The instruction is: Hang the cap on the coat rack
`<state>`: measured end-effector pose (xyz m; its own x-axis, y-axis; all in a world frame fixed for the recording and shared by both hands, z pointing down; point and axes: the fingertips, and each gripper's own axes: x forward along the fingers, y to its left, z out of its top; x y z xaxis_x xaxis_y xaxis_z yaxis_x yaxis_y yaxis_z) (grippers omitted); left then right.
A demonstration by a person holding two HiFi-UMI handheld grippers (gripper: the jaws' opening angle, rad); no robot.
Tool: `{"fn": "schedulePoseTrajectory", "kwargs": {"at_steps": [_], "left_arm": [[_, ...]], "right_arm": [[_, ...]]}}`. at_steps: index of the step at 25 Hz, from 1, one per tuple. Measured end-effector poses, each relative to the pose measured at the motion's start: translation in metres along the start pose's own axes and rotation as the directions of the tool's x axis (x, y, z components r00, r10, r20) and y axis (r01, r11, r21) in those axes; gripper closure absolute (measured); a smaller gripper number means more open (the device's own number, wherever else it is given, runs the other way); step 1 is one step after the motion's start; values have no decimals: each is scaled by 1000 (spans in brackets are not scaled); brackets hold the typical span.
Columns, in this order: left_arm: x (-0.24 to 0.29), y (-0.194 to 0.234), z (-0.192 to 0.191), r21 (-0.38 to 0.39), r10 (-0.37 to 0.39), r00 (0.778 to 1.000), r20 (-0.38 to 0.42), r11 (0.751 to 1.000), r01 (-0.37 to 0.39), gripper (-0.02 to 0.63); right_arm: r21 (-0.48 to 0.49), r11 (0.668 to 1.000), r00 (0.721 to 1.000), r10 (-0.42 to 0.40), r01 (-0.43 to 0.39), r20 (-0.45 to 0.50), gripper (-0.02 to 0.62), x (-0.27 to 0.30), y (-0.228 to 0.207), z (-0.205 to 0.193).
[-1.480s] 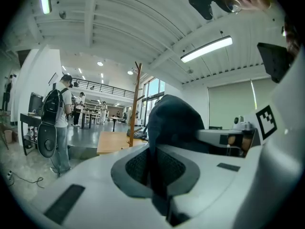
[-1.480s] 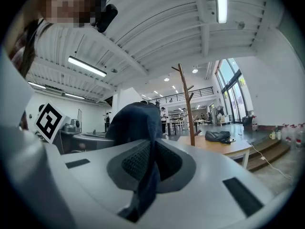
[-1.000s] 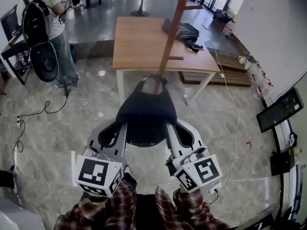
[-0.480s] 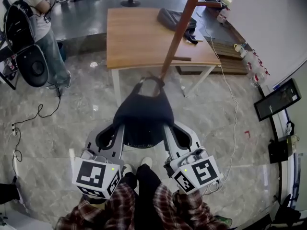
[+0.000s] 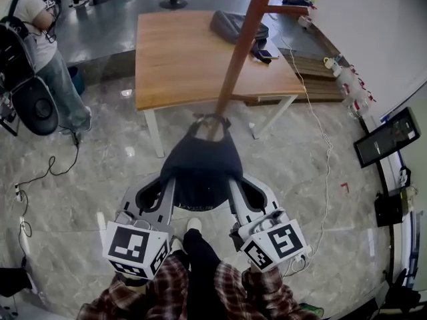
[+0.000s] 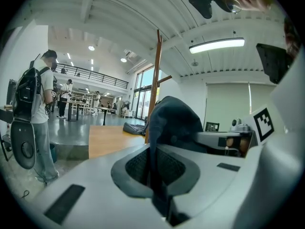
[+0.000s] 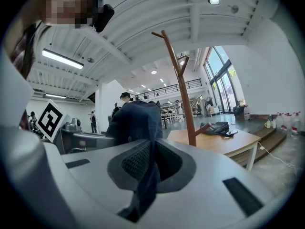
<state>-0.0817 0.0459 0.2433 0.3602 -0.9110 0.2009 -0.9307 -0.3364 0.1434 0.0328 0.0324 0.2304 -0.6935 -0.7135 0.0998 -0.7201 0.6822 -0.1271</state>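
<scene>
Cap [image 5: 200, 169] hangs spread between both grippers, above the floor and just short of the coat rack [image 5: 241, 45] pole. Left gripper [image 5: 167, 182] is clamped on the cap's left edge. Right gripper [image 5: 233, 182] is clamped on its right edge. Hazard: each pinch holds only thin fabric, so uneven lifting can pull one edge free. The cap then swings and misses the peg.

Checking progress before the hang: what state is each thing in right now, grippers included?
cap: held up between both grippers, not yet hung.
left gripper: shut on the cap's edge.
right gripper: shut on the cap's opposite edge.
coat rack: upright, visible pegs bare.
bag: lying on the table.
</scene>
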Motion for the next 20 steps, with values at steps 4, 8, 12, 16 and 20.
{"fn": "schedulePoseTrajectory", "kwargs": {"at_steps": [4, 8, 12, 16, 20], "left_arm": [[35, 4, 6, 14, 2, 1000, -12, 1000, -2, 589], [62, 6, 7, 12, 3, 1000, -22, 1000, -3, 589], [79, 11, 9, 10, 10, 999, -35, 1000, -10, 589], [88, 18, 10, 15, 7, 999, -53, 1000, -7, 589], [90, 25, 6, 14, -26, 997, -77, 1000, 27, 589]], "right_arm": [[11, 1000, 1000, 18, -18, -9, 575, 20, -30, 2], [17, 999, 999, 35, -35, -22, 575, 35, -55, 1], [26, 998, 998, 50, -49, -40, 575, 46, -66, -1], [36, 998, 997, 52, -50, -50, 575, 57, -71, -1], [44, 999, 998, 27, -24, -58, 575, 62, -70, -4]]}}
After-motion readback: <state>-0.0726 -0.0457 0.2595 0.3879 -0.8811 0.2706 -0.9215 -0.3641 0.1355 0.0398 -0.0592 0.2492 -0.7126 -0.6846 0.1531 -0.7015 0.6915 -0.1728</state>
